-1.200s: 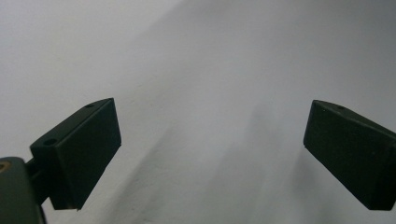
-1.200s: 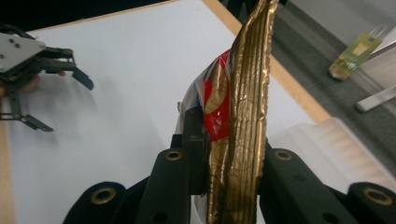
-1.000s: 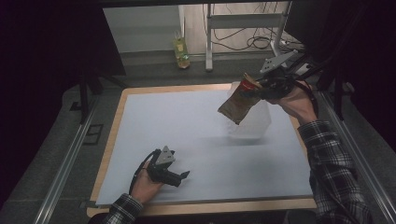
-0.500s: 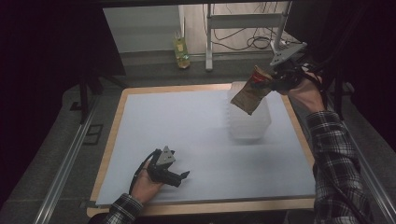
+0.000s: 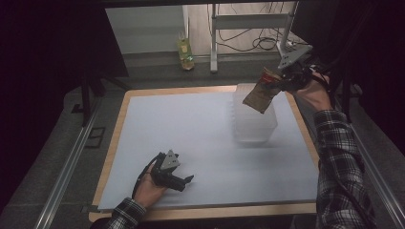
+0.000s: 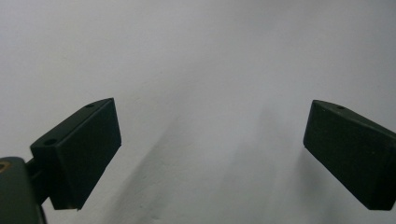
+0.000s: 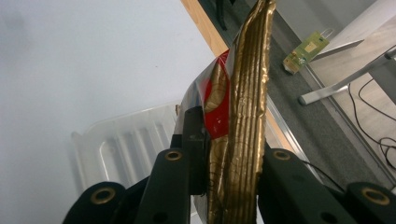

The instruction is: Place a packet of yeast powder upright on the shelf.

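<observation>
A gold and red foil packet (image 5: 260, 94) hangs in the air over the back right of the table, and my right gripper (image 5: 282, 81) is shut on its top edge. In the right gripper view the packet (image 7: 243, 116) stands clamped edge-on between the two black jaws. Below it a clear ribbed plastic container (image 5: 254, 119) stands on the white mat (image 5: 181, 129); it also shows under the packet as the container (image 7: 126, 140). My left gripper (image 5: 184, 180) rests near the front edge, held by a hand, open with nothing between its pads (image 6: 79, 149).
A wooden rim (image 5: 205, 212) borders the mat. Beyond the table's far edge stand a small yellow-green bottle (image 5: 185, 47), metal frame legs (image 5: 214, 38) and cables on the floor. Dark rails run along both sides of the table.
My right gripper has carried the packet up and to the right, away from the container's left side towards the back right corner. The left gripper has stayed put.
</observation>
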A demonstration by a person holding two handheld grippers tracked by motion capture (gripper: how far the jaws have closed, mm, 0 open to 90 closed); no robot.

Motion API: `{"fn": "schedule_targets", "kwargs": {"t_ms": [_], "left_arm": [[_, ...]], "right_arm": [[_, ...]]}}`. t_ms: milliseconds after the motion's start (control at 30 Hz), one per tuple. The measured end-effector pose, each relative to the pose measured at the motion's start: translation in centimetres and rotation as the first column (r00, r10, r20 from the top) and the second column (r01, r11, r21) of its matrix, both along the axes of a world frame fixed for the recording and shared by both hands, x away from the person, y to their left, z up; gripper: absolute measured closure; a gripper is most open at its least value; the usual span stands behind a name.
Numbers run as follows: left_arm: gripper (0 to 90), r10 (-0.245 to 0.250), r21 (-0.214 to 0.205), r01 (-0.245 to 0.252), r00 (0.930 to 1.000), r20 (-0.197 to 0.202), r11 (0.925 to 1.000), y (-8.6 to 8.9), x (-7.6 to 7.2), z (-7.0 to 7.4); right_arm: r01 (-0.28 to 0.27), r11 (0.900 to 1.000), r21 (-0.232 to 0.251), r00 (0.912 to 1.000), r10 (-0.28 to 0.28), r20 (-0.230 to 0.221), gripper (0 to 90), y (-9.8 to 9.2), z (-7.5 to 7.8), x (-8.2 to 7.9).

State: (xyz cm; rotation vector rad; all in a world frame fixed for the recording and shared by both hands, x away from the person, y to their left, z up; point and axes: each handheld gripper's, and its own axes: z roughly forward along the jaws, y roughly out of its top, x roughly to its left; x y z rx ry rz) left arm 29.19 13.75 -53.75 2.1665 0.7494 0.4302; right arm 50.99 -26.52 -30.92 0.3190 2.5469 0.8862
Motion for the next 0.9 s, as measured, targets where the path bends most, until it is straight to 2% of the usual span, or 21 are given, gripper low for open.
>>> {"fn": "schedule_targets", "kwargs": {"t_ms": [233, 467, 667, 700, 733, 767, 833, 900], "left_arm": [[4.2, -0.002, 0.002, 0.002, 1.0000, 0.003, 1.0000, 0.0, -0.1, 0.0], [4.1, -0.011, 0.013, 0.011, 0.9999, 0.006, 0.9998, -0.1, -0.1, -0.1], [4.1, -0.012, 0.014, 0.012, 0.9999, 0.007, 0.9998, -0.1, -0.1, -0.1], [4.1, -0.014, 0.013, 0.014, 0.9999, 0.006, 0.9998, -0.1, -0.1, -0.1], [4.1, -0.016, 0.012, 0.016, 0.9998, 0.008, 0.9998, -0.1, -0.1, 0.0], [4.2, -0.016, 0.012, 0.016, 0.9998, 0.008, 0.9998, -0.1, -0.1, 0.0], [4.2, -0.017, 0.012, 0.017, 0.9998, 0.008, 0.9998, -0.1, -0.1, -0.1], [4.2, -0.017, 0.015, 0.017, 0.9998, 0.008, 0.9997, -0.1, -0.1, -0.1]], "right_arm": [[-0.058, 0.9969, -0.053, 0.9983, 0.058, -0.004, 77.6, 0.9, -1.3, 1.3], [-0.122, 0.9910, -0.055, 0.9918, 0.119, -0.044, 77.9, 1.3, -2.3, 2.2], [-0.135, 0.9901, -0.039, 0.9889, 0.132, -0.068, 78.2, 1.4, -2.6, 2.5], [-0.166, 0.9852, -0.044, 0.9826, 0.161, -0.093, 78.2, 1.5, -3.0, 2.5], [-0.172, 0.9833, -0.060, 0.9807, 0.165, -0.105, 78.2, 1.7, -3.4, 2.6], [-0.172, 0.9833, -0.060, 0.9807, 0.165, -0.105, 78.2, 1.7, -3.4, 2.6], [-0.171, 0.9793, -0.108, 0.9796, 0.157, -0.125, 78.2, 2.1, -4.4, 2.9], [-0.164, 0.9804, -0.108, 0.9798, 0.150, -0.133, 78.2, 2.2, -5.1, 3.1]]}}
